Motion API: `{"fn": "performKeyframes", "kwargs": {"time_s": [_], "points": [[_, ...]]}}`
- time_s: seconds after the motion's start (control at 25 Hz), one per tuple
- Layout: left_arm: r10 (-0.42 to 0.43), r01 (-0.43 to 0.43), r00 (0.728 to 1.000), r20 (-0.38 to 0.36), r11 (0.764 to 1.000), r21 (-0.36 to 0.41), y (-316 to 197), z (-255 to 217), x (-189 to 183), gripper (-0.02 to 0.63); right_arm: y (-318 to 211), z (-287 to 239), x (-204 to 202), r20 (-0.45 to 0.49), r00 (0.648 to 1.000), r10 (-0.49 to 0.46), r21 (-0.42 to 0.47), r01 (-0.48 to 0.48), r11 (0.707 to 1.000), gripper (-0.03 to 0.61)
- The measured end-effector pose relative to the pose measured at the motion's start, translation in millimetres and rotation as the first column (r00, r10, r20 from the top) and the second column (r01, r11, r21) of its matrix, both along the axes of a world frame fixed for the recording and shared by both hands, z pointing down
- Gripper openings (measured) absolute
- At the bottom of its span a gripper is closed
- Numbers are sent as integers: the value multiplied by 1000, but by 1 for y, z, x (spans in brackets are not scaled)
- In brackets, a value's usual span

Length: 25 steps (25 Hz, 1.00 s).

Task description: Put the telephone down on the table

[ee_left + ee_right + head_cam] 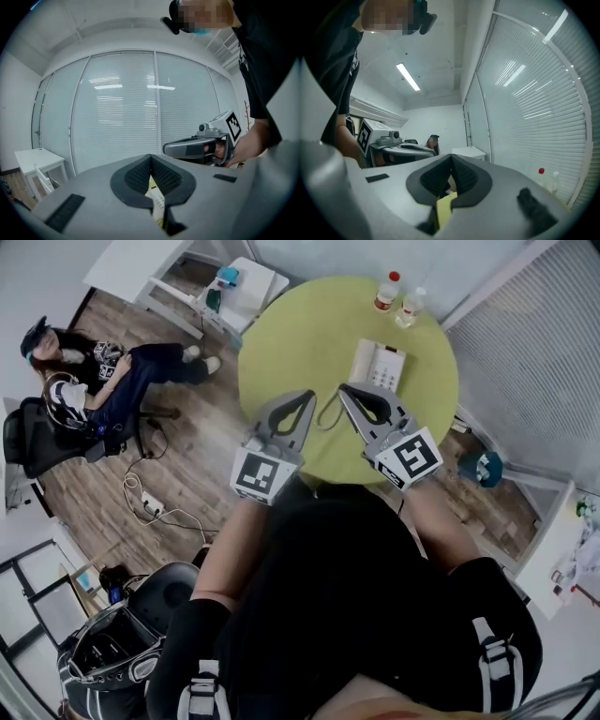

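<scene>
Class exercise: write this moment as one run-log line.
telephone: resting on green table | left gripper: shut, empty | right gripper: shut, empty

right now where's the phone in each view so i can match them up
Head view: phone on the green table, upper right of centre.
Left gripper view: low centre, a white keypad sliver in the gap behind the jaws.
Right gripper view: not in it.
Shared landmark: the table, a yellow-green sliver low centre in the left gripper view and the right gripper view.
</scene>
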<state>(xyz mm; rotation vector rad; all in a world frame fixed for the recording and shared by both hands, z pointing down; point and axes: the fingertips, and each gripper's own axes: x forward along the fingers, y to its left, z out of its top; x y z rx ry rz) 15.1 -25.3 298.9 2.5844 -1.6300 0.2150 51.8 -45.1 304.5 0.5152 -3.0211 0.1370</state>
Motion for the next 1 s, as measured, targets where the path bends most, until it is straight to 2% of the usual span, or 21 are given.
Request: {"fn": "performKeyframes", "kwargs": {"time_s": [0.24,0.52,0.8,1.0], "points": [[54,-54,998,-21,998,-21,-21,12,-3,8,-23,14,2,-26,995,94,-9,-94,995,17],[175,-176,984,-36,984,-26,-46,28,-12,8,-43,35,-1,-82,967,243,-31,-246,969,17],[304,-306,951,-52,951,-31,-76,53,-14,8,-65,64,4,-149,905,398,-67,-411,909,17],[366,-370,928,-77,928,-47,-93,69,-11,8,-77,80,7,-179,863,472,-83,-492,867,18]]}}
